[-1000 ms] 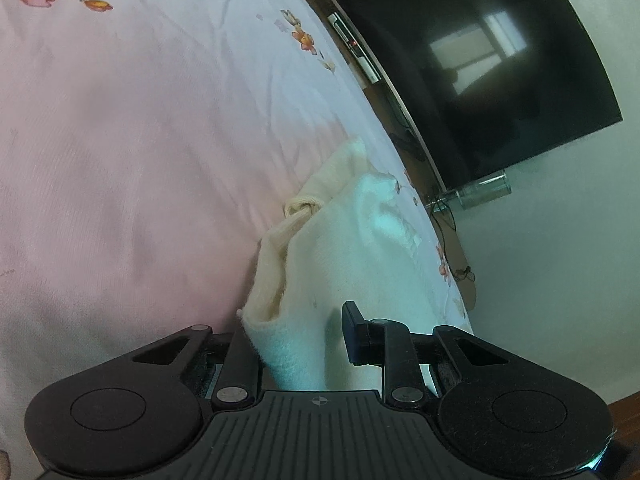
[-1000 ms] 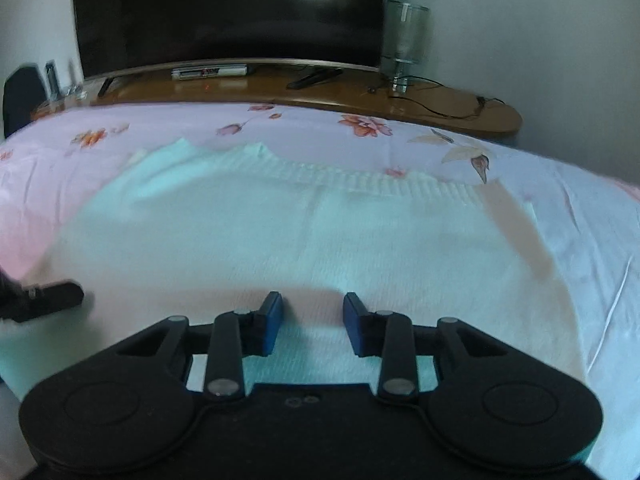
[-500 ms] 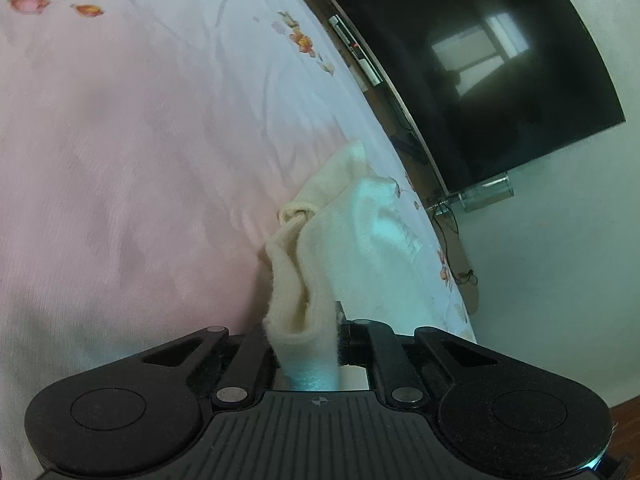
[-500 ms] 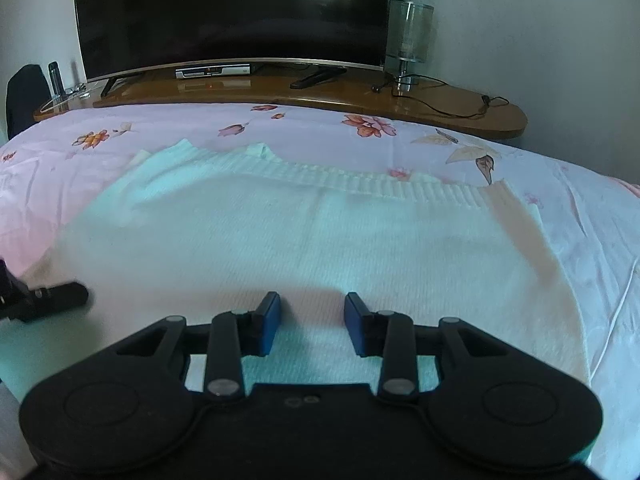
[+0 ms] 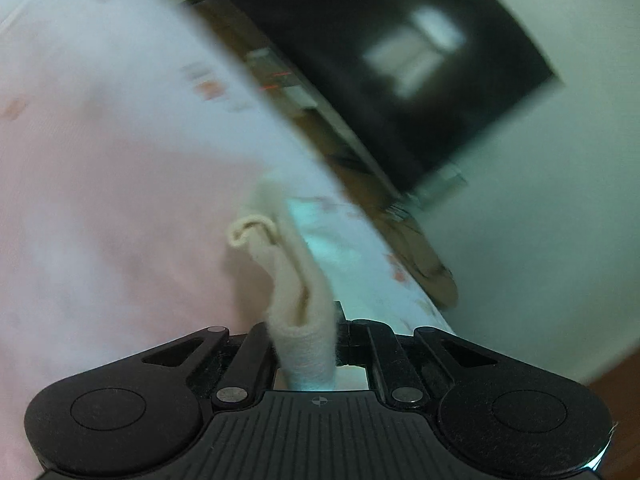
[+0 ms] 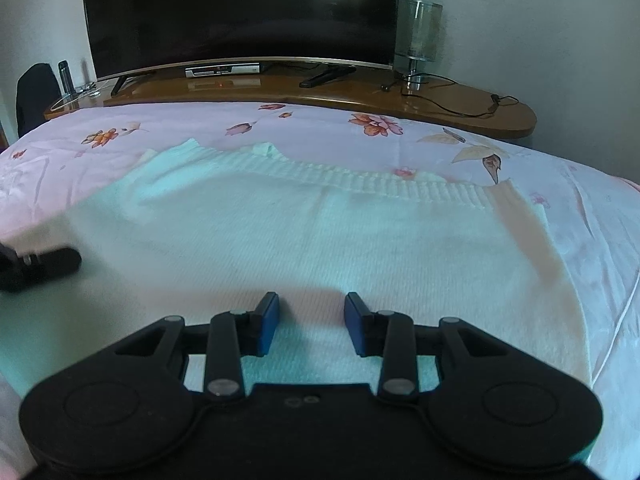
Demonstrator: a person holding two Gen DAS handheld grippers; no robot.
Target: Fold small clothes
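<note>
A cream knit sweater (image 6: 320, 232) lies spread flat on the pink floral bedsheet (image 6: 320, 128), ribbed hem toward the far side. My left gripper (image 5: 316, 320) is shut on a bunched edge of the sweater (image 5: 288, 264), which hangs lifted off the bed in a narrow fold. That view is blurred by motion. A dark part of the left gripper (image 6: 48, 262) shows at the sweater's left edge in the right wrist view. My right gripper (image 6: 312, 308) hovers low over the near middle of the sweater, blue pads apart, nothing between them.
Beyond the bed's far edge stands a wooden console (image 6: 360, 88) with a large dark TV (image 6: 240, 12), a set-top box (image 6: 224, 70), a remote (image 6: 326, 77), a glass lamp (image 6: 418, 36) and cables. A dark chair back (image 6: 36, 96) stands far left.
The left gripper closed on the sweater's edge, then rose and rolled, pulling the fabric up off the bed. The right gripper stayed where it was.
</note>
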